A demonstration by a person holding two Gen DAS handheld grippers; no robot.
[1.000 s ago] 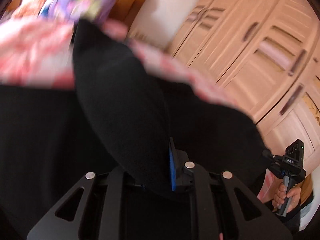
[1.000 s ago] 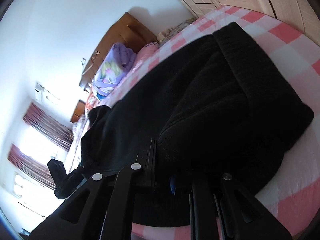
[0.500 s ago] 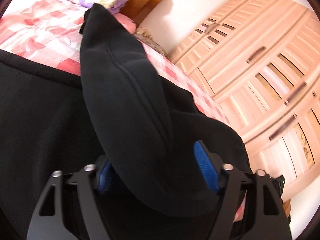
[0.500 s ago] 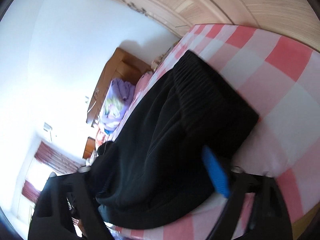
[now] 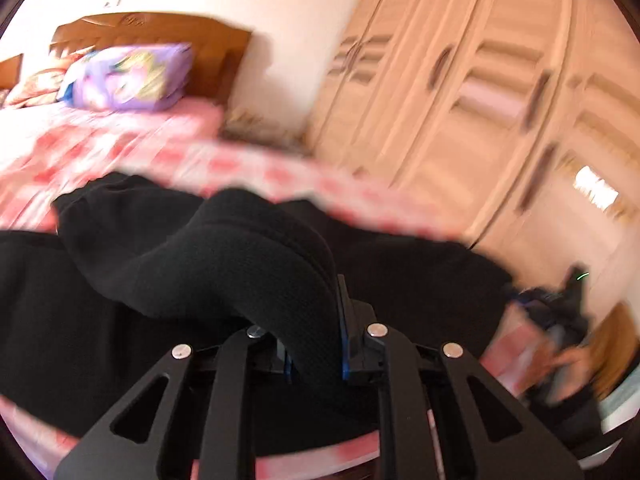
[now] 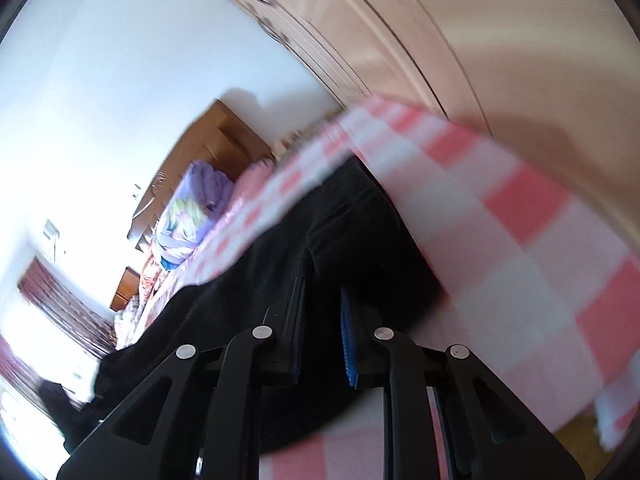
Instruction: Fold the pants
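Pants: 1 black pair, on bed.
Left gripper: clamped on pants fold.
Right gripper: narrow gap, grip cannot be told.
Pillows: 1 purple, at headboard.

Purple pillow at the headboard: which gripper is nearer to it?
Hard to call. Both grippers are far from the purple pillow, down at the black pants. The left gripper clamps a fold; the right gripper straddles the edge.

My left hand-held gripper pinches a raised fold of the black pants, which lie spread on the pink checked bed. I see a purple pillow against the wooden headboard, a pale wardrobe, and the blurred right hand-held gripper at far right.
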